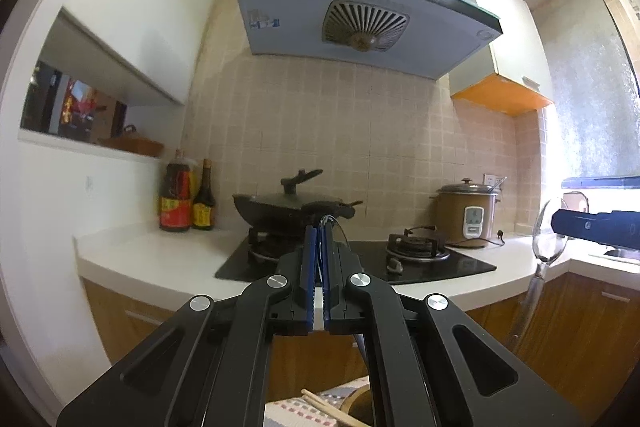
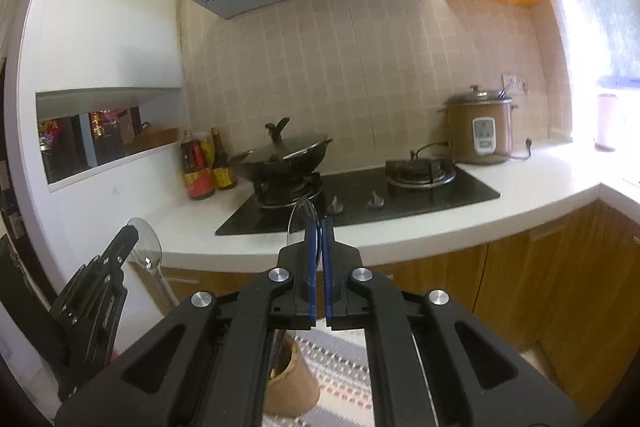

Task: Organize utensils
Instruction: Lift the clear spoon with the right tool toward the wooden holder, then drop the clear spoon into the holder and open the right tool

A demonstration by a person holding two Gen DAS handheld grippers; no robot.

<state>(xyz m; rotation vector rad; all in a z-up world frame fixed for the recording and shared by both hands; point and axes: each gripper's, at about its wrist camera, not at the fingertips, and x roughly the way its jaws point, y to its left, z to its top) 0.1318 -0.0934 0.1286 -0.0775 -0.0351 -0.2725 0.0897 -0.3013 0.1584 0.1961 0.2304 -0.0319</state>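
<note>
My left gripper (image 1: 319,227) is shut on a clear plastic spoon (image 1: 334,223); only a thin edge of the spoon shows between and past the blue pads. That spoon's bowl shows in the right wrist view (image 2: 146,247), held upright beside the left gripper (image 2: 128,233). My right gripper (image 2: 319,227) is shut on a second clear plastic spoon (image 2: 302,223), bowl up. It also appears in the left wrist view (image 1: 550,235) at the right gripper (image 1: 560,223). Both are held high in front of the kitchen counter.
Below lie a patterned cloth (image 2: 340,371), a brown holder (image 2: 290,383) and wooden chopsticks (image 1: 328,407). Ahead is a white counter (image 2: 440,227) with a stove, a lidded wok (image 2: 286,155), sauce bottles (image 2: 200,167) and a rice cooker (image 2: 480,127).
</note>
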